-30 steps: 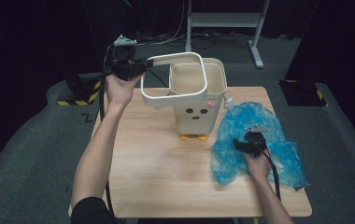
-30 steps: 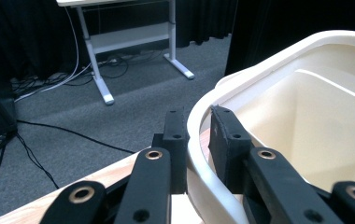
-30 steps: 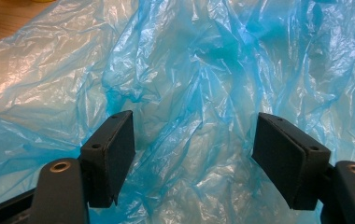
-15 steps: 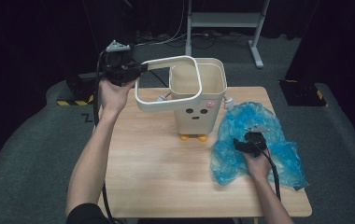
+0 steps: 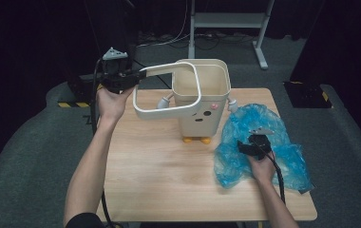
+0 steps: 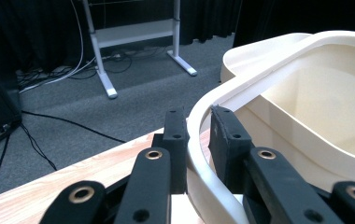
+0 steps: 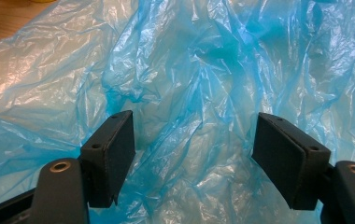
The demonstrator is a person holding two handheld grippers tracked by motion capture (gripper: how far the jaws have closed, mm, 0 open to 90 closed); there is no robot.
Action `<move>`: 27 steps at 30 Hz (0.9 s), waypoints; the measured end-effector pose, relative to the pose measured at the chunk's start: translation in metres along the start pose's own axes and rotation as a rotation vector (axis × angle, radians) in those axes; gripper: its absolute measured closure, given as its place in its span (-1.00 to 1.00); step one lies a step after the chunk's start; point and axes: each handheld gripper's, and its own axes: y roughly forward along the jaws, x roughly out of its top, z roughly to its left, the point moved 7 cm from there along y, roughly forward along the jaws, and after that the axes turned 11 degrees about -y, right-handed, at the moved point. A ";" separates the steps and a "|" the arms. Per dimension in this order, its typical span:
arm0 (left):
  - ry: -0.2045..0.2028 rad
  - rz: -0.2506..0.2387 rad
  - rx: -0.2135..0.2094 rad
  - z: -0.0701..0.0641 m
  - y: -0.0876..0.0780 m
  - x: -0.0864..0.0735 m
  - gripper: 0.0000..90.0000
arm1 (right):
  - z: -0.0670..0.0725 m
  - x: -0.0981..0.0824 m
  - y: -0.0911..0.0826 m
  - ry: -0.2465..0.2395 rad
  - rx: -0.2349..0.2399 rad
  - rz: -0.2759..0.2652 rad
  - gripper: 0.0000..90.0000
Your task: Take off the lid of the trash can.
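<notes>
While left gripper (image 5: 138, 77) clamps it, ring (image 5: 166, 90) lies level, long axis toward bin (image 5: 202, 102).

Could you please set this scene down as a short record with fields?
Surface: wooden table
Bin: cream bin with a face, upright at the table's far edge
Ring: cream rim ring, lifted off, tilted beside the bin's top
Left gripper: shut on the ring
Right gripper: open, over the blue plastic bag
Bag: crumpled, right of the bin

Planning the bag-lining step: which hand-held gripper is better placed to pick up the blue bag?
Right. The right hand-held gripper hangs open directly over the blue plastic bag, while the left hand-held gripper is clamped on the cream rim ring beside the bin.
</notes>
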 end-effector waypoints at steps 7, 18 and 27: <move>0.008 -0.011 0.006 0.001 -0.008 -0.004 0.71 | 0.000 0.000 0.000 0.001 0.000 0.000 -0.35; 0.001 -0.020 0.017 0.008 -0.020 -0.014 0.71 | 0.000 0.000 0.000 0.000 0.000 0.000 -0.35; 0.020 -0.024 0.029 0.009 -0.029 -0.020 0.71 | 0.000 0.000 0.000 0.000 0.002 -0.002 -0.35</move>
